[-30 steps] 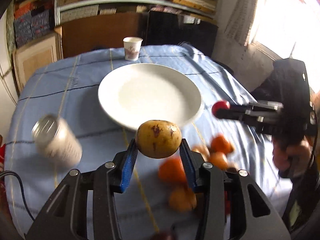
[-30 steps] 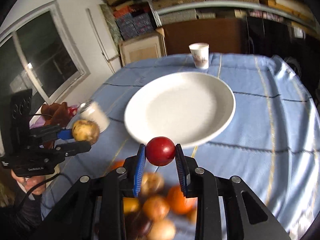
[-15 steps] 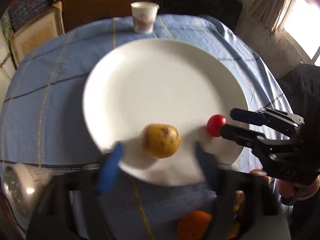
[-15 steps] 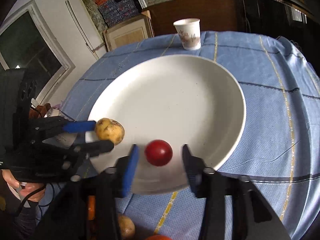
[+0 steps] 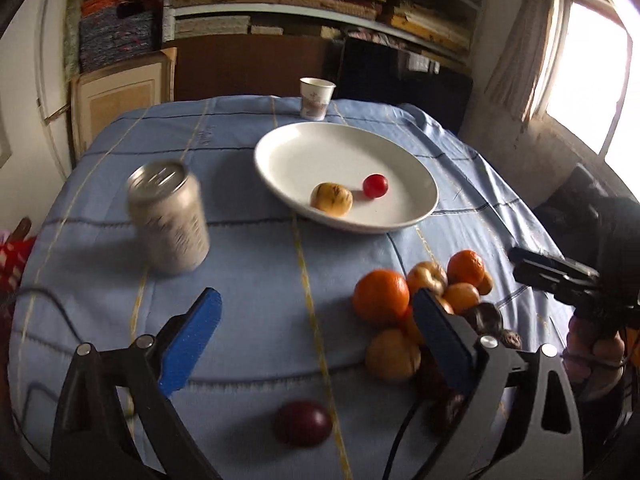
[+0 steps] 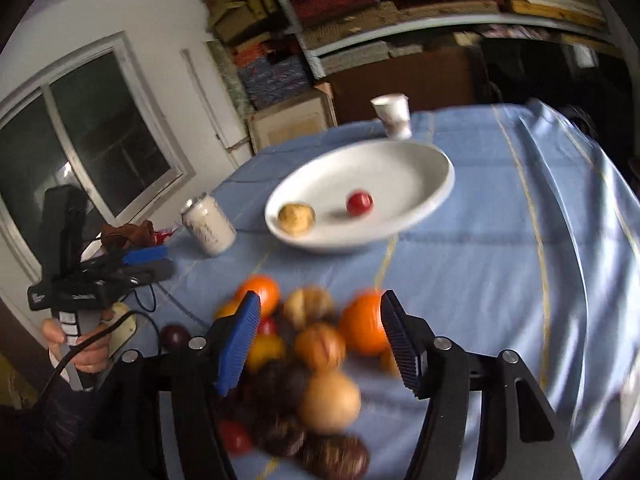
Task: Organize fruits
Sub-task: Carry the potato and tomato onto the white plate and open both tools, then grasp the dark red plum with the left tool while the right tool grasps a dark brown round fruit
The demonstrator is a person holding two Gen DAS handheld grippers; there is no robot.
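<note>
A yellow-brown fruit [image 5: 332, 199] [image 6: 296, 218] and a small red fruit [image 5: 375, 186] [image 6: 359, 203] lie free on the white plate [image 5: 320, 152] [image 6: 360, 168]. My left gripper [image 5: 316, 300] [image 6: 166, 261] hangs over bare blue cloth on the near side, jaws opening wide, nothing between them. My right gripper [image 6: 320, 300] [image 5: 518, 264] hovers above the fruit pile [image 6: 320, 352] [image 5: 420, 304] of oranges, yellow and dark fruits. Its jaws are opening and its pads press on no fruit.
A silver can [image 5: 168, 220] [image 6: 208, 230] stands left of the plate. A paper cup [image 5: 316, 98] [image 6: 392, 116] sits behind it at the far edge. One dark plum [image 5: 303, 423] lies alone near the front. A cable trails across the cloth at the left.
Both grippers opened and let go of their fruits onto the plate, the left the yellow-brown one, the right the red one. Both then drew back to the near side of the table.
</note>
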